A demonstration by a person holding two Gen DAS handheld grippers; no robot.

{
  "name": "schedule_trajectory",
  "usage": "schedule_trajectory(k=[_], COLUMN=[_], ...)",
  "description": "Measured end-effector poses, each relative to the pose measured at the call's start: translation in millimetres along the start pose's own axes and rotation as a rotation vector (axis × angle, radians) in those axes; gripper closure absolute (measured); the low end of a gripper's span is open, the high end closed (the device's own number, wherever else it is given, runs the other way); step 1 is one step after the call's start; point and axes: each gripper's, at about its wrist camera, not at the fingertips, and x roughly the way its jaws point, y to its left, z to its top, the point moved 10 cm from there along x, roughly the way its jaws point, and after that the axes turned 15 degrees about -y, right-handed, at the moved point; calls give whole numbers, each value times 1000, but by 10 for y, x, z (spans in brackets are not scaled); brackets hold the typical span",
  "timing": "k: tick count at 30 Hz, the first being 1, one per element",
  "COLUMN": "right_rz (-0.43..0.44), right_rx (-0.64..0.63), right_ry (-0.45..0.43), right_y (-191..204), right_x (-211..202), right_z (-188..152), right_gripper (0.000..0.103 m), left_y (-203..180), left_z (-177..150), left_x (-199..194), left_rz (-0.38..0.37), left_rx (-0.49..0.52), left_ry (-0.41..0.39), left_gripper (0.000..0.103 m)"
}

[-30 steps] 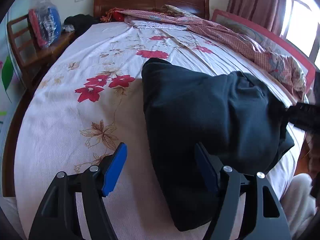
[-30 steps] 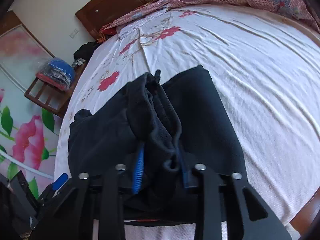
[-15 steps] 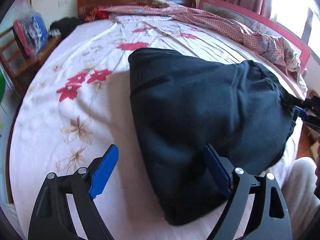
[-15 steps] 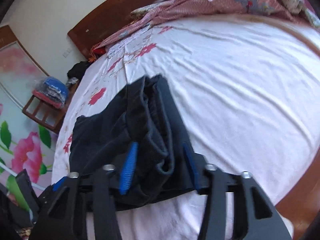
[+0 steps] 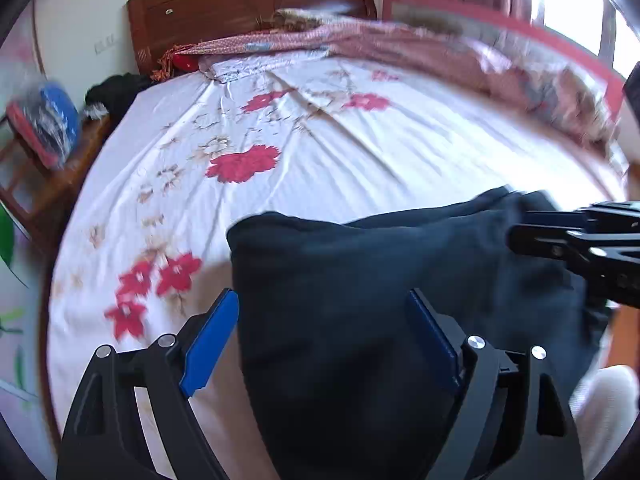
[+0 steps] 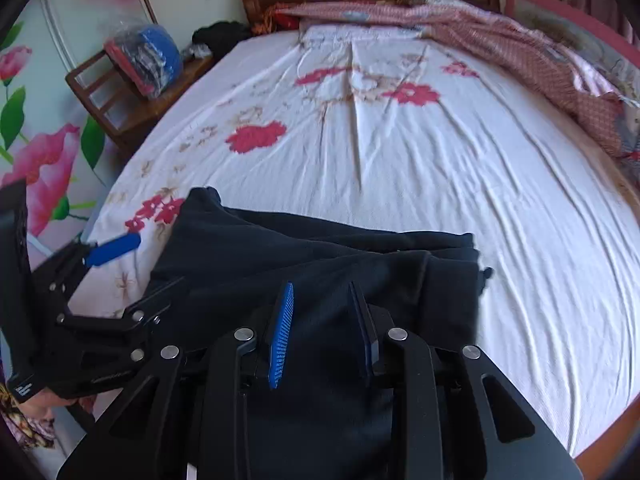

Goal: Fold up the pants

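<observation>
Floral bed sheet (image 6: 400, 160) — pants (image 6: 320, 264) now lie flatter; my right gripper (image 6: 322, 332) has loosened its pinch, jaws part-open around fabric; left gripper (image 5: 324, 340) wide apart — fold looks nearly done.

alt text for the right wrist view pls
Right tongs over dark folded pants at the near edge of a bed with a white floral sheet, pads apart with fabric between them. The open left tongs come in from the left.
</observation>
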Motion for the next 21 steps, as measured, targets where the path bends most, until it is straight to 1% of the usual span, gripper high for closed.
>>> schedule_trajectory(k=[1,2,3,4,5,6,7,8,9,11,13,15,17,19,21], right_rz=[-5,-27,-30,-29,-54,-98,-90,-89,-99,-135,-156,-115,-52,-43,-51], right_rx=[8,16,27,43,36,20,37,56,55,8,-57,-68,0,46,47], right_ry=[12,31,42,47,43,35,9,-17,-43,-74,-114,-147,-142,-132,-143], right_y=[-54,-139,-189,-270,-337,-424,-468,-494,-503,-467,-419,-394,-399,-415,-418], right_x=[48,119,159,201,232,240,269,287,300,303,281,198,68,-46,-181], right_z=[-31,-83,-136,-191,-232,-275,-332,-360,-370,-333,-323,-312,-316,-352,-396], right_gripper=[75,75,80,89,101,103,103,103,103,103,103,103,102,101,101], left_y=[34,62,80,90,104,134,151,184,220,235,241,288,362,402,418], left_z=[-26,-78,-116,-141,-138,-129,-139,-158,-171,-194,-186,-218,-299,-444,-624], left_x=[118,243,331,400,422,457,493,535,581,621,565,439,299,166,15], left_rz=[32,51,52,50,59,82,86,85,89,81,46,16,9,-24,-55], left_rx=[27,44,47,41,35,28,10,-28,-50,-61,-85,-117,-160,-207,-250], left_ry=[29,64,84,84,69,48,51,58,55,45,23,14,18,35,45], left_gripper=[22,23,22,19,15,10,8,6,2,2,2,2,2,2,2])
